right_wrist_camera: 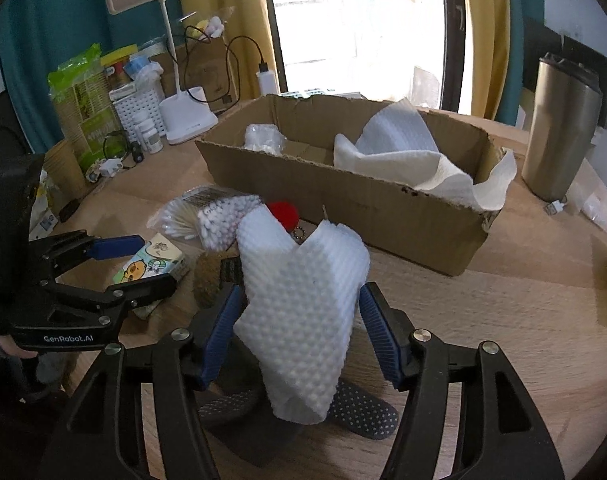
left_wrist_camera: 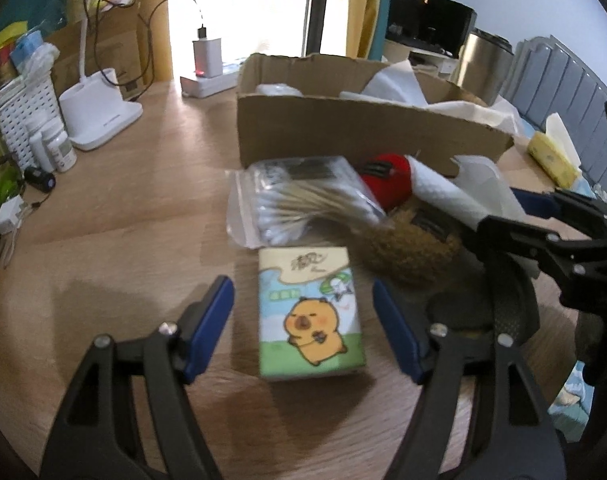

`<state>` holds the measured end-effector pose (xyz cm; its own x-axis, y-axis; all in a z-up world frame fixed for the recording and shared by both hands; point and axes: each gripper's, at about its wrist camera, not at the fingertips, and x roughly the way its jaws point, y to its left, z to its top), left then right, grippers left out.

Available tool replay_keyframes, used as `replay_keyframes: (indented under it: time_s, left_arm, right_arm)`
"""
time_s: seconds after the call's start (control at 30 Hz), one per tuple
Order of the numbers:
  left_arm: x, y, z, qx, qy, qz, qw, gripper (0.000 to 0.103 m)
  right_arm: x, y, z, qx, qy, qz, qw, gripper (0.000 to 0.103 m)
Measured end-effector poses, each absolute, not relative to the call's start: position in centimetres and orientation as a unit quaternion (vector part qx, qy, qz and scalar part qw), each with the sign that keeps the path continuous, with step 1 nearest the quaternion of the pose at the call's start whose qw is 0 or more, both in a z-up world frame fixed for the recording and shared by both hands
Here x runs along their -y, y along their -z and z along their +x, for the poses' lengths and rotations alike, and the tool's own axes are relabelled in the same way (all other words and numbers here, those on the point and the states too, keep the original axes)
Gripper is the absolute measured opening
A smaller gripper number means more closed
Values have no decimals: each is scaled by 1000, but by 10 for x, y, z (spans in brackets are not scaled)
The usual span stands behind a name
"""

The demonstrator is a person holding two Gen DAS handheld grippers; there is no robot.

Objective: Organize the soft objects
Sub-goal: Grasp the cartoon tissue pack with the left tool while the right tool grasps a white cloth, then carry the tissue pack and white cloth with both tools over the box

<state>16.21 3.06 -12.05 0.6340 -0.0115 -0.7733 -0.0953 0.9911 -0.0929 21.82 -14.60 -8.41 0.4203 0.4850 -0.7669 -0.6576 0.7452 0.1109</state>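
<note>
At the bottom of the left wrist view the left gripper (left_wrist_camera: 303, 320) is spread wide, its blue pads on either side of a tissue pack (left_wrist_camera: 311, 314) printed with an orange cartoon animal; the pack lies flat on the wooden table (left_wrist_camera: 115, 216) and neither pad touches it. In the right wrist view the right gripper (right_wrist_camera: 299, 332) holds a white textured cloth (right_wrist_camera: 299, 308) between its blue pads, the cloth standing up through the centre of the frame and drooping at its lower end over a dark dotted item (right_wrist_camera: 363, 412) on the table. Just beyond the pack, mid-frame in the left view, lie a clear bag of cotton swabs (left_wrist_camera: 299, 200), a brown fuzzy plush (left_wrist_camera: 407, 248) and a red soft object (left_wrist_camera: 387, 180), bunched together and touching. Behind them, across the upper middle of both views, sits an open cardboard box (right_wrist_camera: 343, 196) with white paper towel (right_wrist_camera: 399, 148) in its right part and a small white bundle (right_wrist_camera: 263, 138) at its left end. A white desk lamp (right_wrist_camera: 183, 116) stands at upper left, a steel tumbler (right_wrist_camera: 559, 136) at far right.
</note>
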Motion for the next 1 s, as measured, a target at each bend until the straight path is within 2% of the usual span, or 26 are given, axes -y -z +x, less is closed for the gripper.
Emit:
replay_keyframes:
  time_s: [0.07, 0.1, 0.17, 0.23, 0.37, 1.0]
  left_arm:
    - [-29, 121, 162, -429, -20, -61, 901, 65]
    - [-28, 122, 163, -434, -18, -60, 899, 55]
    - [-26, 122, 162, -436, -14, -59, 898, 53]
    - [-25, 123, 162, -438, -11, -59, 897, 47]
    - [-22, 121, 160, -437, 0, -65, 897, 47]
    - [-4, 85, 157, -398, 5, -44, 916, 47]
  right_arm:
    - [146, 86, 219, -419, -342, -106, 834, 56]
    - [146, 87, 218, -420, -344, -107, 833, 52]
    - [145, 88, 217, -420, -347, -111, 831, 37]
    - [145, 87, 216, -417, -347, -113, 832, 32]
    - [146, 82, 214, -406, -350, -120, 836, 18]
    - [175, 46, 207, -354, -343, -105, 864, 16]
